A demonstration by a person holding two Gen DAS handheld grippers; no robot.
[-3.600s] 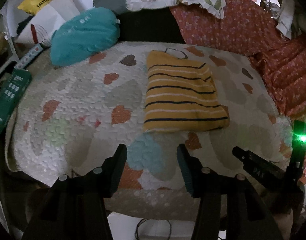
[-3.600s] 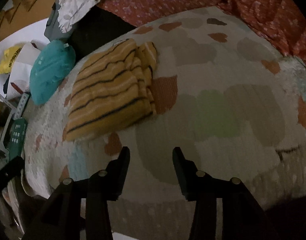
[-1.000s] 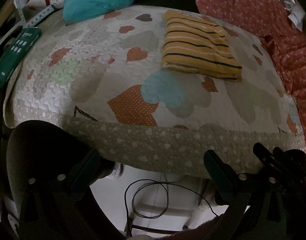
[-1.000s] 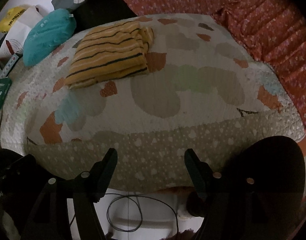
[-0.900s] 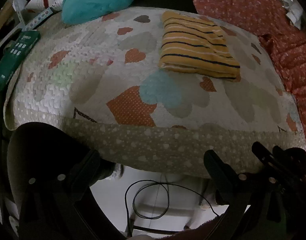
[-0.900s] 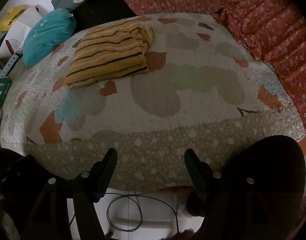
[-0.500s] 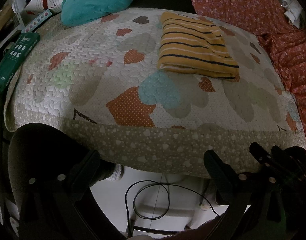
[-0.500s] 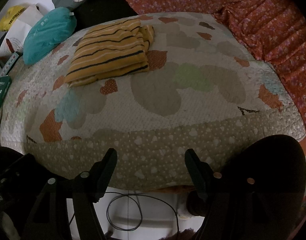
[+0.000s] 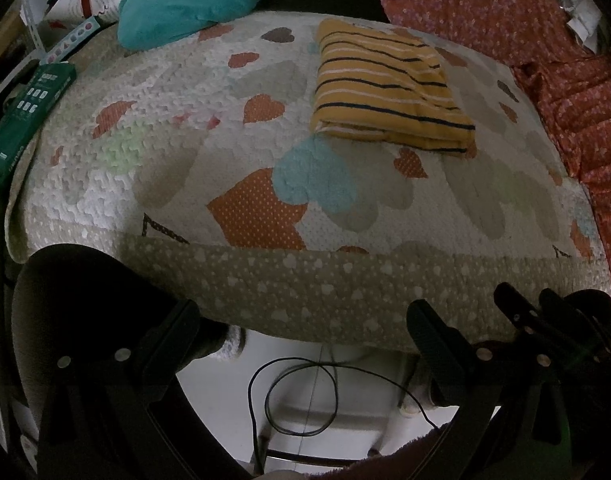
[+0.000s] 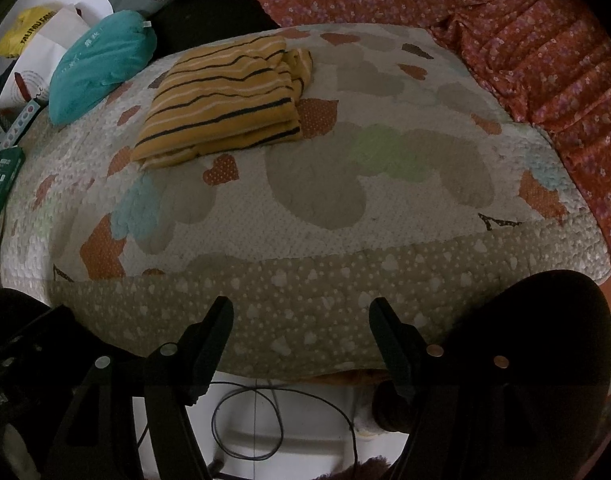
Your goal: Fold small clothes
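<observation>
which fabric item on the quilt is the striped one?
The folded yellow garment, with dark and white stripes, lying flat mid-quilt. The teal pillow at the far left corner is plain.

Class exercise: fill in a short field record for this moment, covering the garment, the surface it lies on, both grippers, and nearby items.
garment: yellow striped top, folded into a compact rectangle
surface: heart-patterned quilt, garment lying flat on it
left gripper: jaws wide apart, empty, off the quilt's near edge
right gripper: jaws wide apart, empty, off the near edge
nearby: teal pouch, green box, red floral cloth
below: black cable looped on the floor
</observation>
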